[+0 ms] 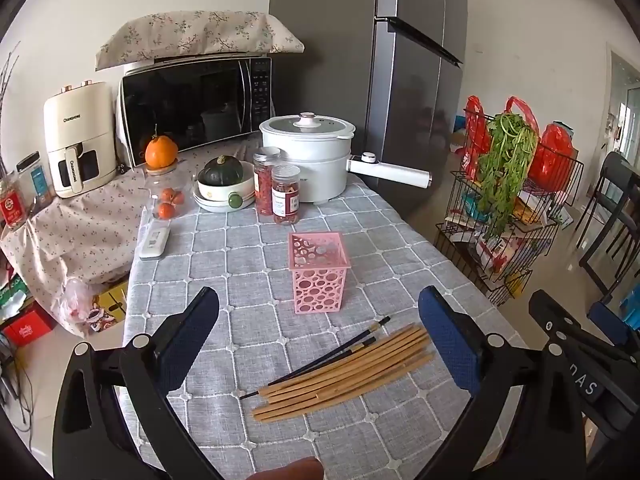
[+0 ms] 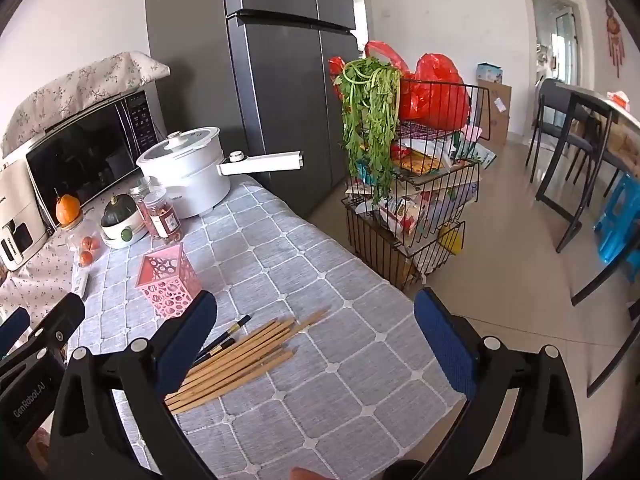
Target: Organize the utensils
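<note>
A bundle of bamboo chopsticks with two black ones lies on the grey checked tablecloth. A pink perforated holder stands upright and empty just behind them. My left gripper is open and empty, above and in front of the chopsticks. In the right wrist view the chopsticks lie by the left finger, the holder stands behind them. My right gripper is open and empty, above the table's right side.
A white electric pot, two spice jars, a bowl with a squash, a remote and a microwave stand at the back. A wire rack with greens stands on the floor to the right, beside the fridge.
</note>
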A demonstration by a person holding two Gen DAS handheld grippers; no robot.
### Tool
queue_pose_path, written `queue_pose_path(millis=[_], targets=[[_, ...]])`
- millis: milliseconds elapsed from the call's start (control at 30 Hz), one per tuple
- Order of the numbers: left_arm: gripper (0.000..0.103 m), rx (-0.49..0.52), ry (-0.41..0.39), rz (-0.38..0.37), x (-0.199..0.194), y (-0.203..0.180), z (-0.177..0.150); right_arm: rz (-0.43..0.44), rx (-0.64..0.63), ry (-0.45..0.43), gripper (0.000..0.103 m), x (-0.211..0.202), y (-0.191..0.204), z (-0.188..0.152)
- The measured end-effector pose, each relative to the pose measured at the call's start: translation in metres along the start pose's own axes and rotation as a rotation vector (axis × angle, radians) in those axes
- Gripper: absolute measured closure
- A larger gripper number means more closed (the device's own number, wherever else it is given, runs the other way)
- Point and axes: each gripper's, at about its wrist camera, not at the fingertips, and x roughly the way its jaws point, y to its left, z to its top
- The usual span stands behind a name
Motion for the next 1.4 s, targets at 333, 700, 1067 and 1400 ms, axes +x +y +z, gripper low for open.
queue_pose_path(millis=[333, 700, 1067, 1400], targets=[[0.007, 0.001, -0.003, 0.001, 0.001, 0.004, -0.001, -0.003, -0.022, -0.027, 0.007, -0.002, 0.000, -0.001], [0.007, 0.002, 0.000, 0.003, 0.002, 0.006, -0.001, 0.010, -0.002, 0.005, 0.007, -0.003, -0.003, 0.001], [0.007, 0.004, 0.000, 0.003, 0.001, 0.010, -0.003, 0.010, -0.004, 0.001, 0.007, -0.003, -0.004, 0.000], [0.007, 0.004, -0.002, 0.003, 0.001, 0.011, -0.004, 0.011, -0.009, -0.008, 0.007, -0.003, -0.003, 0.000]])
